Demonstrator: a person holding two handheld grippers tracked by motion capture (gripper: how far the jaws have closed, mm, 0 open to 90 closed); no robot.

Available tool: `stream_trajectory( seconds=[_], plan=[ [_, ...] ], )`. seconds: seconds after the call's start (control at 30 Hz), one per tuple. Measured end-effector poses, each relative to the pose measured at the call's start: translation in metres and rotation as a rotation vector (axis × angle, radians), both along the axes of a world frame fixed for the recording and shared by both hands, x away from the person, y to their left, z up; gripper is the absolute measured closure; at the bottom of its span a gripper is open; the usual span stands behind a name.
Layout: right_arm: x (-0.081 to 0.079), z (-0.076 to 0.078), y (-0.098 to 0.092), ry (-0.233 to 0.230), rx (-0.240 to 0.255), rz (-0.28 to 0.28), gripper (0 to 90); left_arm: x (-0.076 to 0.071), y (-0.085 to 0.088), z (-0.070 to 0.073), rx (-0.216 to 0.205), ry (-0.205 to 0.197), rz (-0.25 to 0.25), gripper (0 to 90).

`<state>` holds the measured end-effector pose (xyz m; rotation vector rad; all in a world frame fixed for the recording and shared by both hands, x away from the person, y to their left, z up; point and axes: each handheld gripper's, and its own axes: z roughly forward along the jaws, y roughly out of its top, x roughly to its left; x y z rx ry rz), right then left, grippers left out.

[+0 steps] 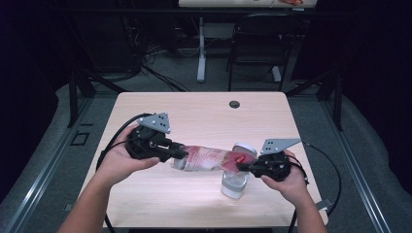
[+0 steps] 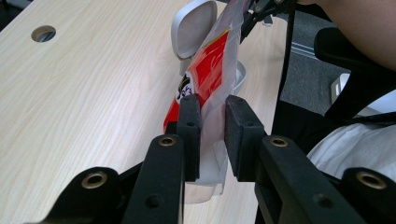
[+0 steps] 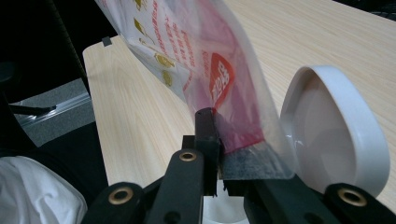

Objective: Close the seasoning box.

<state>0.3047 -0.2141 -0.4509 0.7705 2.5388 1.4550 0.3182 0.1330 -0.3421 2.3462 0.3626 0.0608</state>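
The bag [image 1: 209, 158], a red and clear plastic pouch, is hanging stretched between the two grippers, just above the table [image 1: 194, 111] near its front half. The left gripper [image 1: 180, 154] is clamping one end of the bag; in the left gripper view its jaws are standing narrow with the film pinched between the pads [image 2: 189, 126]. The right gripper [image 1: 243, 168] is pinching the other end, jaws nearly together on the seam, as the right gripper view is showing. That end is sitting over a clear container [image 1: 234, 183] with a white hinged lid [image 3: 334, 135] standing open, touching or just beside the bag.

Judgement on handling: the bag is looking light, soft and slippery, sagging slightly along its middle. The film is likely to crease or slide in a grip, so the sealed edges are the soundest places to hold, as both grippers are now doing. A hard pull apart could be tearing the seam.

Room for moving: the table is offering open surface behind and to the left. The front edge is lying near both hands, and the container is crowding the right gripper; a careless swing could be tipping it.
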Motion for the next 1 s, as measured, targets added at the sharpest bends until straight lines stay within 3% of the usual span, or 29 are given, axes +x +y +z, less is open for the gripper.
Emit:
stream_trajectory(
  seconds=[1.0],
  plan=[
    [0.0, -0.0004, -0.0001, 0.002, 0.001, -0.002, 86.9, 0.0001, -0.0022, 0.0019, 0.003, -0.001, -0.003, 77.4]
  ],
)
